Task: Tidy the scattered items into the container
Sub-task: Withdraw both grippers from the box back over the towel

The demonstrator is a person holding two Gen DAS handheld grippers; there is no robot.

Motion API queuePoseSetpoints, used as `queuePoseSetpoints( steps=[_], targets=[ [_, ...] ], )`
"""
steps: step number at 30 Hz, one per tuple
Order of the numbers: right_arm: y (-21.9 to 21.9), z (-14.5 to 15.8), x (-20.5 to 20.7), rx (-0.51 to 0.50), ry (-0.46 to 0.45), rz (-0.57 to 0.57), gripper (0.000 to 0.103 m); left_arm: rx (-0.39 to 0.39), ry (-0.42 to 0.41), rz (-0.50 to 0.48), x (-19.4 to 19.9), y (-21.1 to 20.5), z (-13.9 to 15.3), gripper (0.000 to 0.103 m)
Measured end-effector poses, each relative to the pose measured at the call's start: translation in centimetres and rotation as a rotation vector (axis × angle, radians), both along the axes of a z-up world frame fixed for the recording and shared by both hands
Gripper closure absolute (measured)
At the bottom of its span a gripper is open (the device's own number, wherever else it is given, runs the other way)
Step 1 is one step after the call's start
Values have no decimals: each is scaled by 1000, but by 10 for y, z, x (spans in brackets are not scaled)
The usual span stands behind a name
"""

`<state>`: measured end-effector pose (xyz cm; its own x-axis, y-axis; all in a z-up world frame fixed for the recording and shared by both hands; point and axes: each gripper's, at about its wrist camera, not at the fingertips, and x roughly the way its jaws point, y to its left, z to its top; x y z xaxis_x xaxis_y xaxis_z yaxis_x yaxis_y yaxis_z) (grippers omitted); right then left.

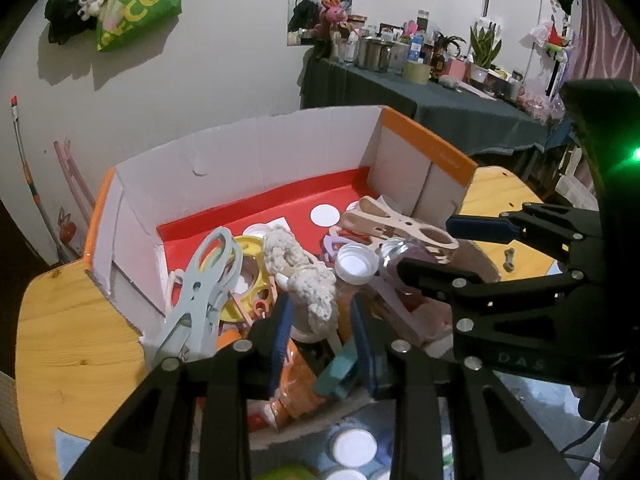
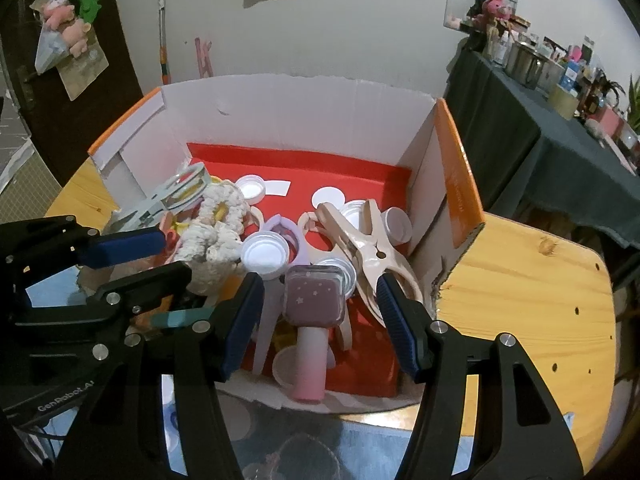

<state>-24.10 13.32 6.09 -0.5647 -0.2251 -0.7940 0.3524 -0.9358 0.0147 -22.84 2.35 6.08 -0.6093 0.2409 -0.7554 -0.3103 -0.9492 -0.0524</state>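
1. Risk: the pink bottle [image 2: 310,344] with its purple square cap lies at the near edge of the cardboard box [image 2: 320,116], between the right gripper [image 2: 320,320] pads but w/ clear gaps both sides, so not held. Pulling back carelessly could snag it and drag it over the low torn front wall.
2. Risk: left gripper [image 1: 320,344] is narrowly parted around the crochet piece [image 1: 308,284]; can't tell if the pads press it. A yarn loop catching a pad would lift it back out.
3. Risk: both grippers are crowded at the box's near side and could knock each other.
4. Box contents, red floor: beige clothes peg [image 2: 360,236] at the right wall, grey-blue peg [image 1: 204,280] at the left wall, yellow ring toy [image 1: 248,276] beside it, white caps [image 2: 266,252] mid-box, teal clip [image 1: 336,372] at the near edge.
5. Outside: a small grey piece [image 1: 509,260] on the wooden table [image 2: 520,304], right of box; more white lids below the front wall.
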Motion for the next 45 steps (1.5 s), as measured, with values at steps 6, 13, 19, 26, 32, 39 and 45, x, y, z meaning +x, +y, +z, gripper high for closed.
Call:
queuePoseSetpoints(
  steps=[6,13,19,26,32,39,45],
  targets=[
    [2,17,16,-11,35,-5,34,-8,50,-12,22,1,19,62],
    [2,36,39,-6,77,2,34,-10,105,-19,51,2,41,56],
    [5,49,61,-11,107,2,34,-1,132,-15,72,-2,54,53],
    [13,54,95,-9,131,-3,29,10,156,-28,109,-9,62,47],
    [23,53,130,-17,140,-3,28,30,146,-39,143,-15,54,41],
    [30,33,171,-15,129,-2,24,-5,123,-63,170,-10,25,37],
    [34,2,197,-25,71,-13,24,-18,56,-94,174,-5,-11,37]
  ],
)
